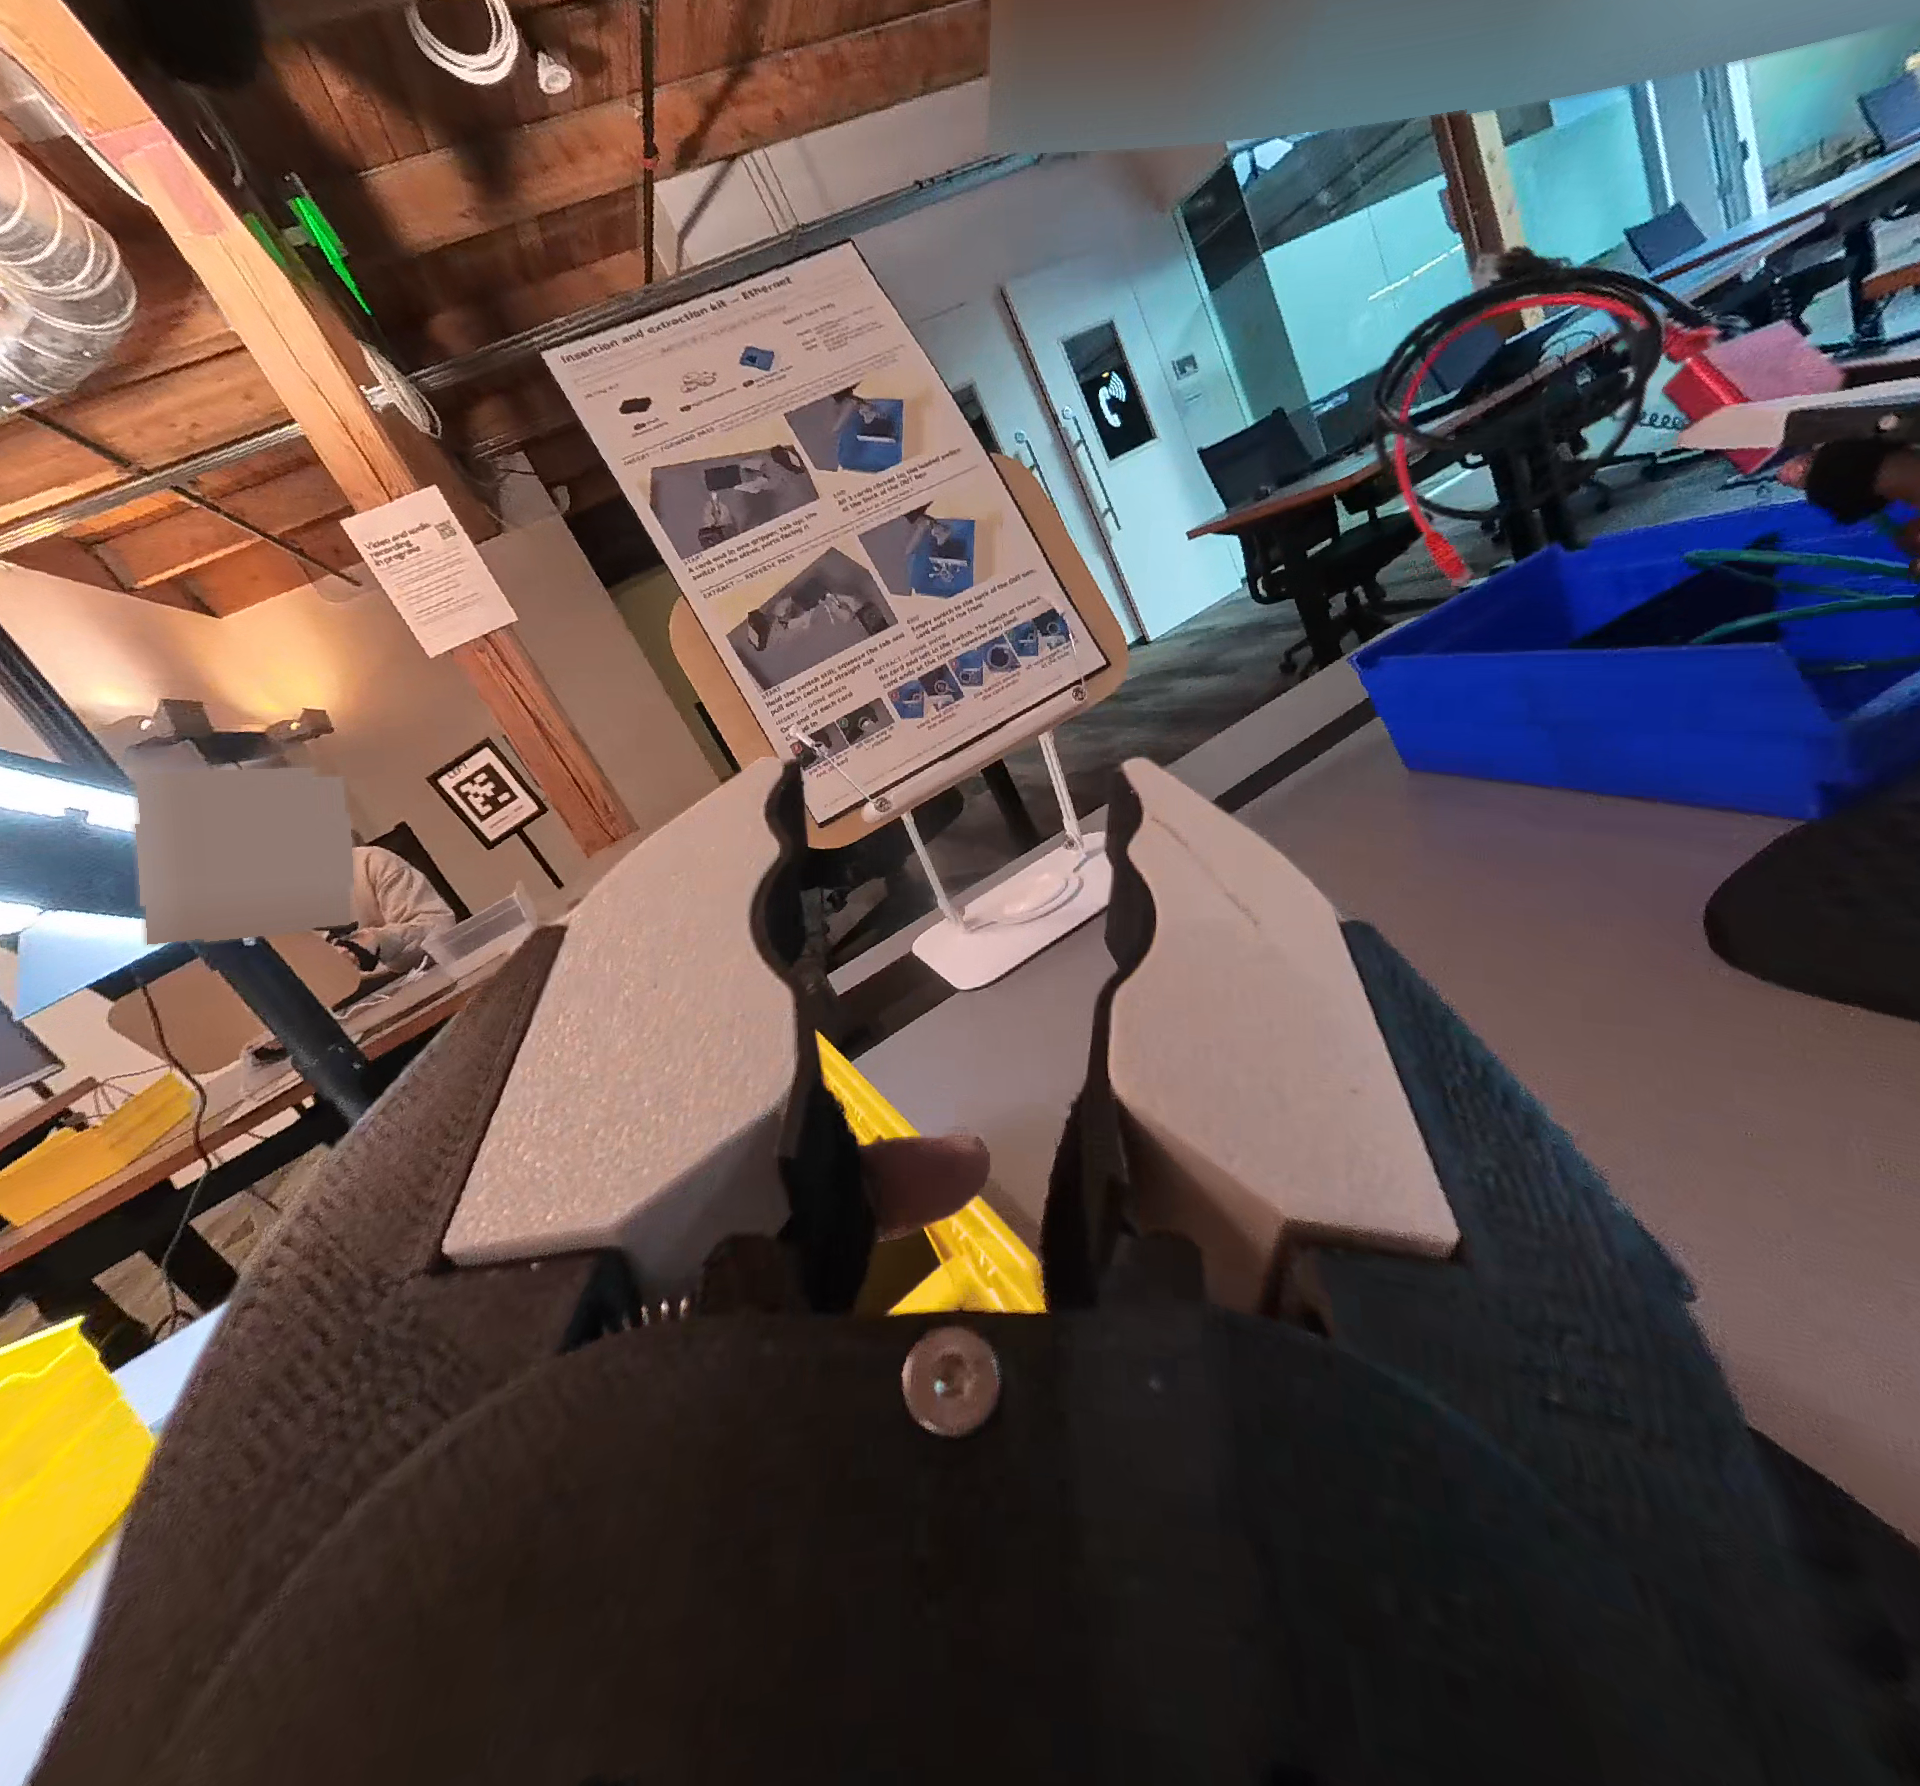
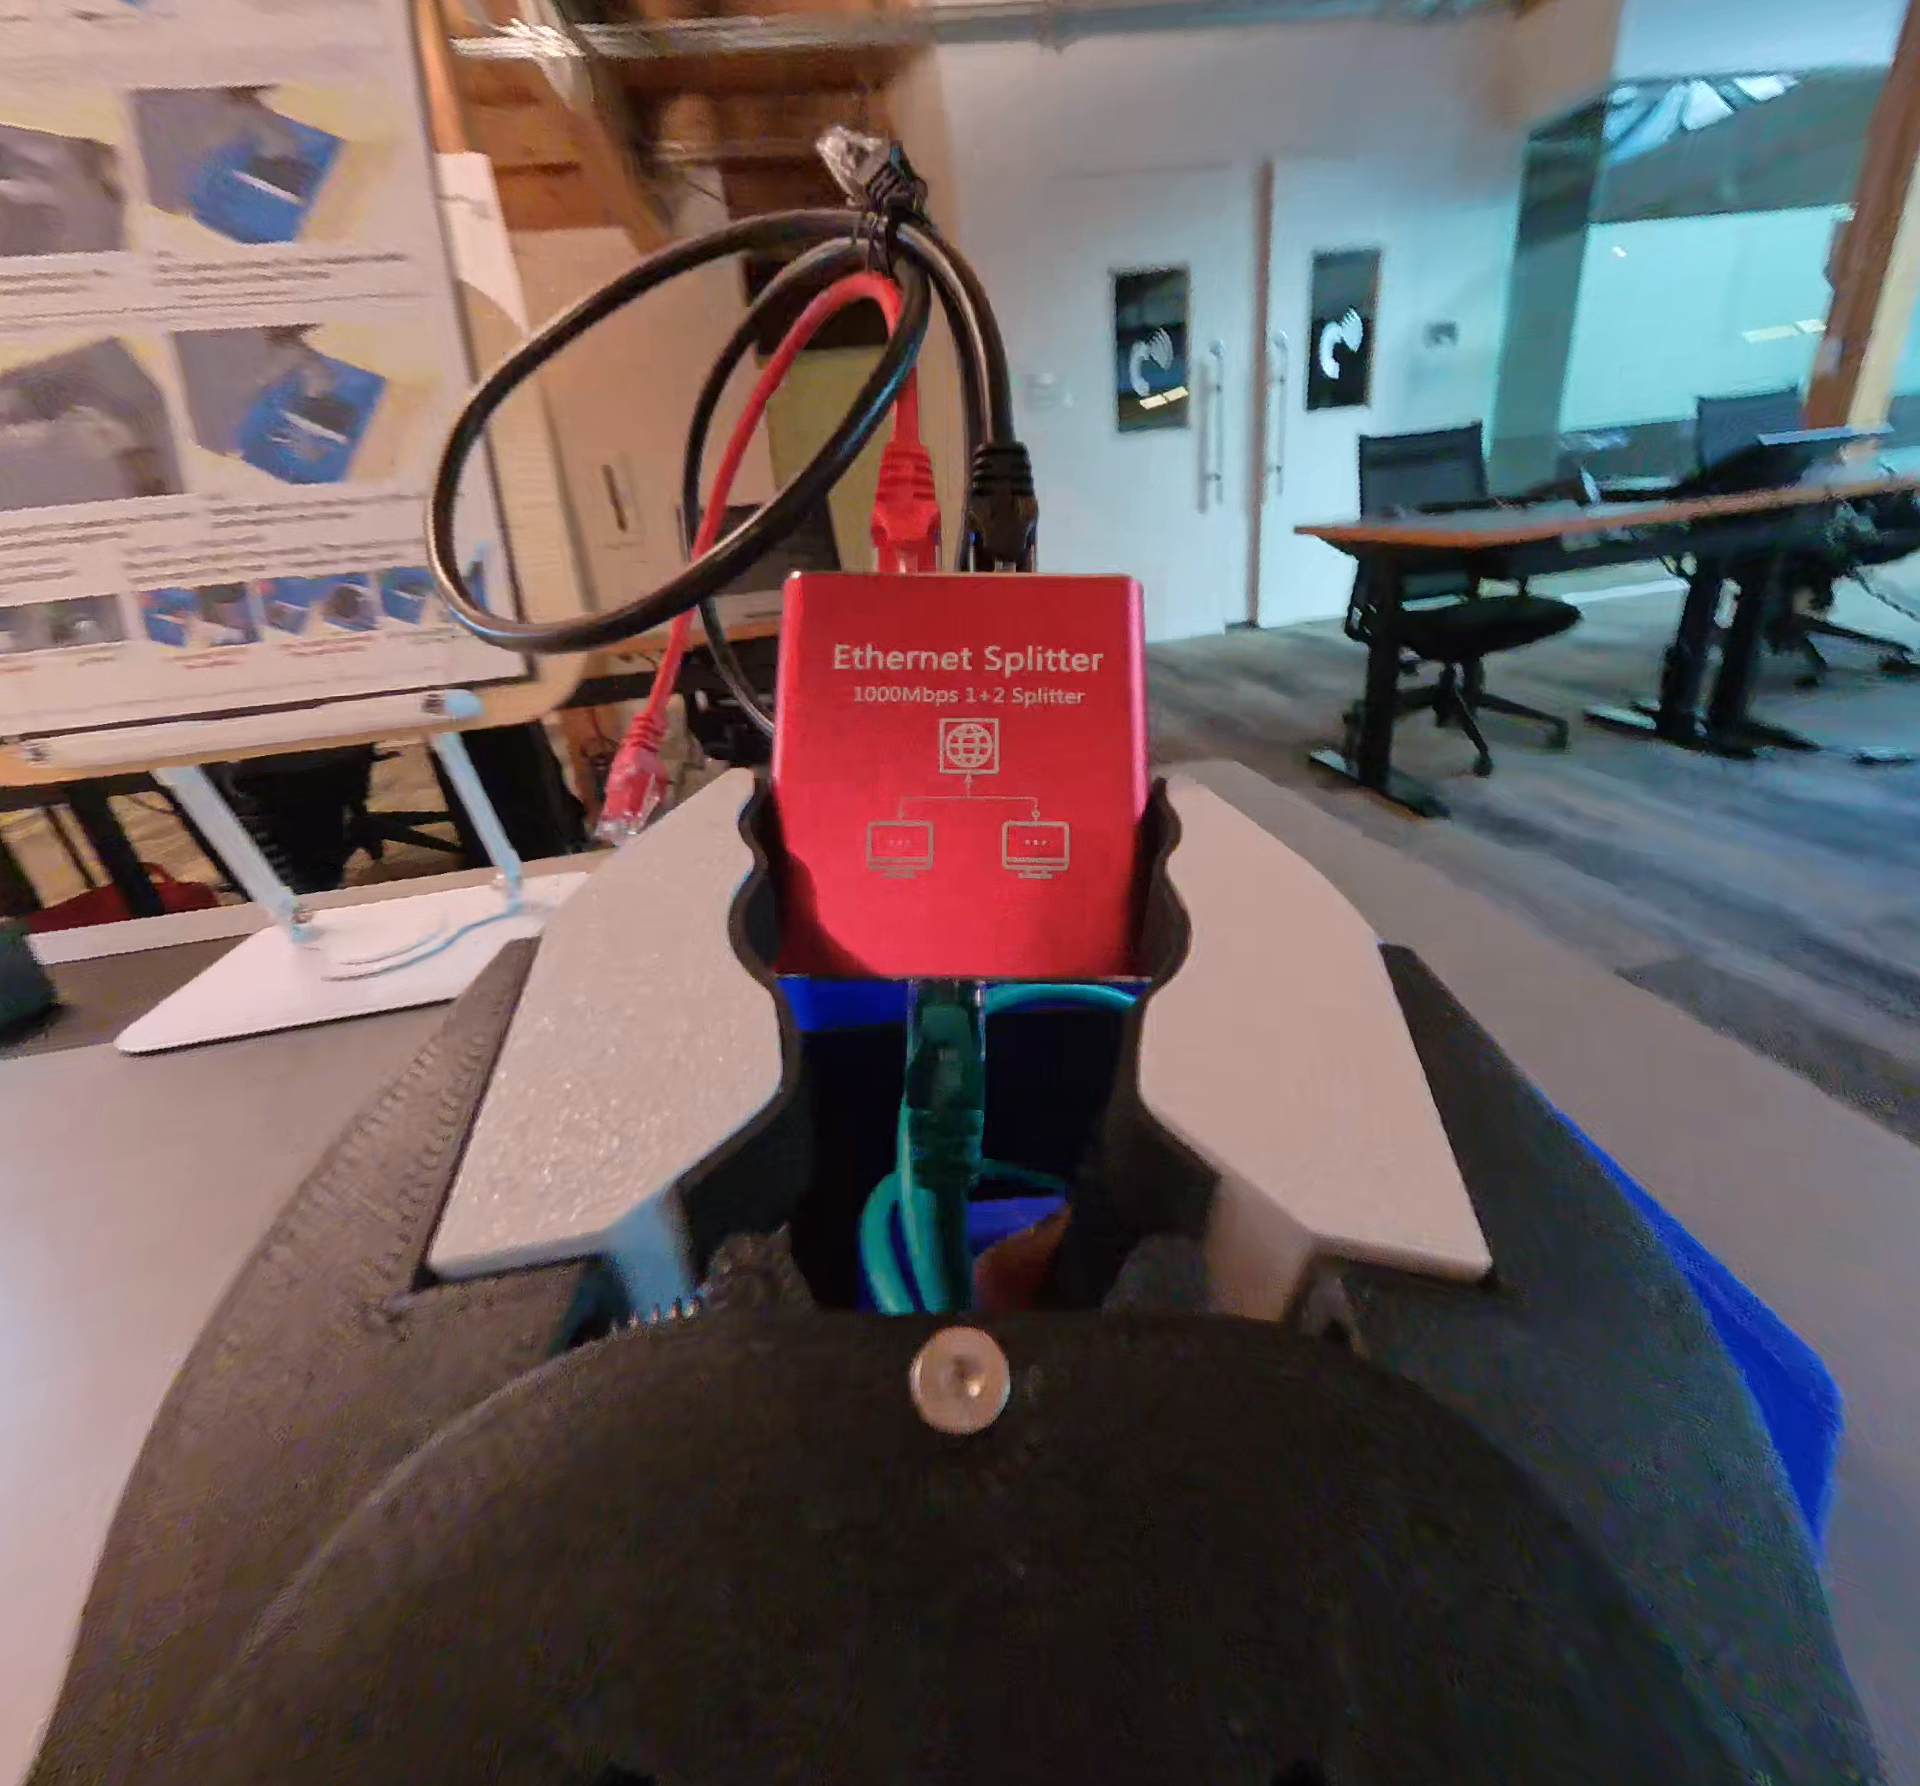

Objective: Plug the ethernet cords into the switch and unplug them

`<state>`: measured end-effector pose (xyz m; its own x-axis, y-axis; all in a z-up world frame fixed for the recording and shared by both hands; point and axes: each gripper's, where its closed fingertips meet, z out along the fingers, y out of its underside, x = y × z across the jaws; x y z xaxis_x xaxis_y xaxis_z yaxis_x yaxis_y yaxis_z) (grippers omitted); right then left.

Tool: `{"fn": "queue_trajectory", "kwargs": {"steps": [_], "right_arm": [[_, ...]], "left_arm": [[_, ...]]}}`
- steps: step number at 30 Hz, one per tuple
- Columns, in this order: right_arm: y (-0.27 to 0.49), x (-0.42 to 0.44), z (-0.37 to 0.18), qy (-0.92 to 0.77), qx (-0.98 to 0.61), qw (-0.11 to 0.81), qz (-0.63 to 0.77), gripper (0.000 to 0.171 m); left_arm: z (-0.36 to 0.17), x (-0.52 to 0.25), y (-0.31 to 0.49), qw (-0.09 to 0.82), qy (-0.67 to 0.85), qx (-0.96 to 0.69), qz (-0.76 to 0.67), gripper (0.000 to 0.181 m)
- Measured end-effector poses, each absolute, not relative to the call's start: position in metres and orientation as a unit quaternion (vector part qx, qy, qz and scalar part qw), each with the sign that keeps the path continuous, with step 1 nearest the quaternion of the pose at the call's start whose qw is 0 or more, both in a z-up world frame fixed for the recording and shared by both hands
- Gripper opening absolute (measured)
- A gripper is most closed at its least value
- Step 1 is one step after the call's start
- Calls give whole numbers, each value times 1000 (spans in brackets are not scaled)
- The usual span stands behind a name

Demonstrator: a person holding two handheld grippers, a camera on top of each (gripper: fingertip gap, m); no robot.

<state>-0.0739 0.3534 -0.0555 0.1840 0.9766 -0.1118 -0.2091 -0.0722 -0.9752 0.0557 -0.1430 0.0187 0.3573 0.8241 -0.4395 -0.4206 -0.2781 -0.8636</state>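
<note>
My right gripper (image 2: pixel 961 801) is shut on a red box-shaped switch (image 2: pixel 961 770) and holds it in the air by its sides. A red cord (image 2: pixel 904 500) and a black cord (image 2: pixel 1003 500) are plugged into its far end and loop upward. The red cord's free plug (image 2: pixel 634 791) hangs at the left. A green cord (image 2: pixel 940 1082) is plugged into the near end and runs down. My left gripper (image 1: pixel 956 801) is open and empty above the grey table. In the left wrist view the switch (image 1: pixel 1714 386) and its cord loops (image 1: pixel 1455 406) show far right.
A blue bin (image 1: pixel 1558 697) stands on the table under the right gripper, with green cord in it; it also shows in the right wrist view (image 2: pixel 1714 1321). An instruction board on a stand (image 1: pixel 831 531) stands at the table's far edge. A yellow bin (image 1: pixel 966 1248) lies below the left gripper. A dark mat (image 1: pixel 1818 905) lies at the right. Left tips to right tips: about 50 cm.
</note>
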Motion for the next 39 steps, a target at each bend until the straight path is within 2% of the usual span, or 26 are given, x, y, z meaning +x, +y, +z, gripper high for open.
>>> {"fn": "queue_trajectory", "kwargs": {"steps": [10,14,17,19,22,25,27,29,31,34,39], "right_arm": [[369,-84,-70,-367,-552,562,495,85],[360,-80,-60,-374,-517,570,518,80],[335,-76,-47,-408,-470,571,535,68],[308,-77,-56,-479,-455,536,526,67],[273,-76,-89,-596,-455,462,474,75],[258,-69,-132,-686,-472,395,387,80],[254,-63,-156,-730,-475,360,333,71],[246,-58,-177,-772,-457,328,296,35],[245,-62,-179,-782,-436,351,274,26],[239,-66,-179,-793,-425,354,255,26],[210,-76,-179,-803,-407,359,246,28]], "left_arm": [[8,52,-147,558,-191,-615,523,55],[2,47,-150,545,-202,-627,519,55],[-14,37,-154,535,-234,-647,491,56],[-32,24,-160,519,-272,-665,464,61],[-65,2,-172,491,-333,-684,424,75],[-99,-14,-171,479,-370,-701,378,78],[-117,-25,-168,472,-383,-707,361,78],[-134,-33,-165,456,-390,-717,357,75],[-146,-39,-163,442,-389,-722,363,67],[-156,-43,-157,440,-382,-726,367,53],[-159,-49,-159,445,-399,-710,371,50]]}}
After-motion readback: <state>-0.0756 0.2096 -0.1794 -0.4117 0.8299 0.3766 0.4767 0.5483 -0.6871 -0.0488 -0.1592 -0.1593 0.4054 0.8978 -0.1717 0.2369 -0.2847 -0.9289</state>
